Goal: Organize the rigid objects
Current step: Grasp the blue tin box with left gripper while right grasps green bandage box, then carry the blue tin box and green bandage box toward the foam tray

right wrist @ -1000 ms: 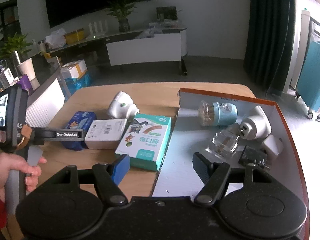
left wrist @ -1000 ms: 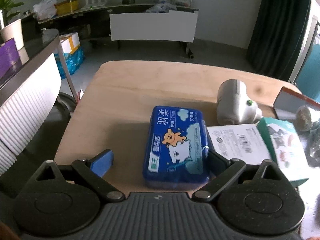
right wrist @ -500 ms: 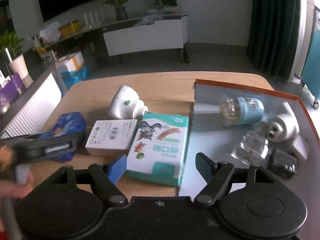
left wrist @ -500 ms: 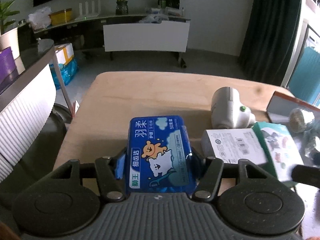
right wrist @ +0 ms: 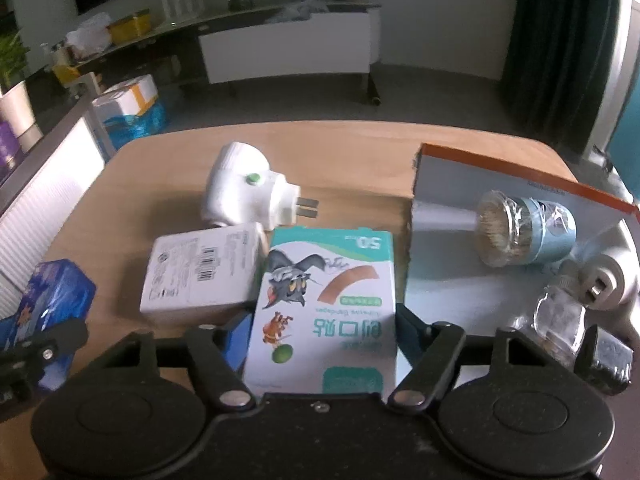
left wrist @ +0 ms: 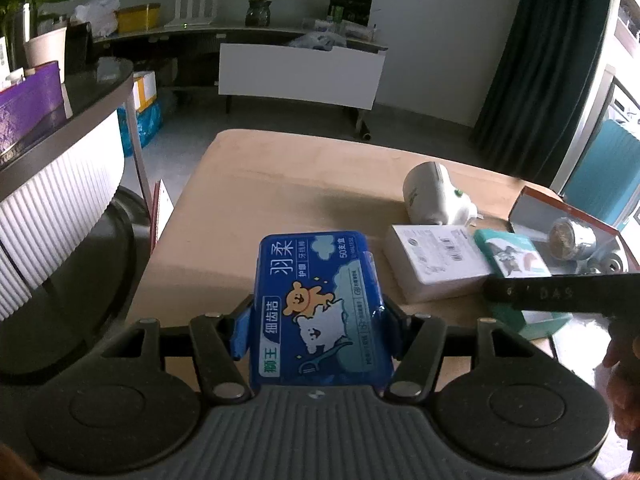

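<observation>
Table (right wrist: 352, 152), wooden, bearing open tray (right wrist: 460, 216) at its right end. Bandage box (right wrist: 328, 304), long axis running away from the right gripper (right wrist: 320, 332), whose jaws have just been closing around its sides beside the tray. Floss-pick box (left wrist: 318, 308), blue, pinched lengthwise by the left gripper (left wrist: 316, 328), farther from the tray.

Three packets: one blue floss box (left wrist: 318, 308); one white box (right wrist: 202, 274); one bandage box (right wrist: 326, 308); two white plug-in units (right wrist: 240, 196); one tray (right wrist: 448, 216).

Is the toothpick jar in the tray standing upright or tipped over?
Tipped over. The toothpick jar lies on its side on the tray floor, its toothpick-filled end facing left.
</observation>
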### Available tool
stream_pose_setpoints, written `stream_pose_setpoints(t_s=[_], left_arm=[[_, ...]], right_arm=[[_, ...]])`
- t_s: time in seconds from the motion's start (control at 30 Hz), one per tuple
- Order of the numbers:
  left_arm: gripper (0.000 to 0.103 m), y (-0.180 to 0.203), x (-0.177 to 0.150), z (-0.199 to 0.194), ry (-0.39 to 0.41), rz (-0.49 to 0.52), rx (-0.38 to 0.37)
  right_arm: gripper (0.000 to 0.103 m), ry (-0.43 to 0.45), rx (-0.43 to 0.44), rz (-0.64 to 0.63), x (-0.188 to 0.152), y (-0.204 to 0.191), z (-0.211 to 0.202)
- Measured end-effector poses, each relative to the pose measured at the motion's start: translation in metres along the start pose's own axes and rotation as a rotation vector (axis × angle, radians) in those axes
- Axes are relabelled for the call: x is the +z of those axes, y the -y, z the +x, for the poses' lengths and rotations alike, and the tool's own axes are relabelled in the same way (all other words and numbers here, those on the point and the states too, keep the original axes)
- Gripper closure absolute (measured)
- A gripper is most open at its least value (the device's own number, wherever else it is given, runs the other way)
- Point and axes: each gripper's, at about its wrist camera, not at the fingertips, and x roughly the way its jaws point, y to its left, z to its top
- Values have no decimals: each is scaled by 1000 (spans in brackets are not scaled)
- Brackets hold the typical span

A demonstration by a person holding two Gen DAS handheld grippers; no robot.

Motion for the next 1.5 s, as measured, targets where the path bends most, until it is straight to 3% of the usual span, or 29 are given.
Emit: stream_pose_setpoints(t_s=[0.23,0.5,1.5], left_arm=[[41,5,-1,-17,16,-2,-25],[41,21,-12,-45,44,-1,-50],[41,63,-44,-102,111,57,-106]], right_arm=[[20,111,6,7,-20,7,-59],[20,160,19,41,-57,20,-119],[20,270,12,64,-111,30,-188]])
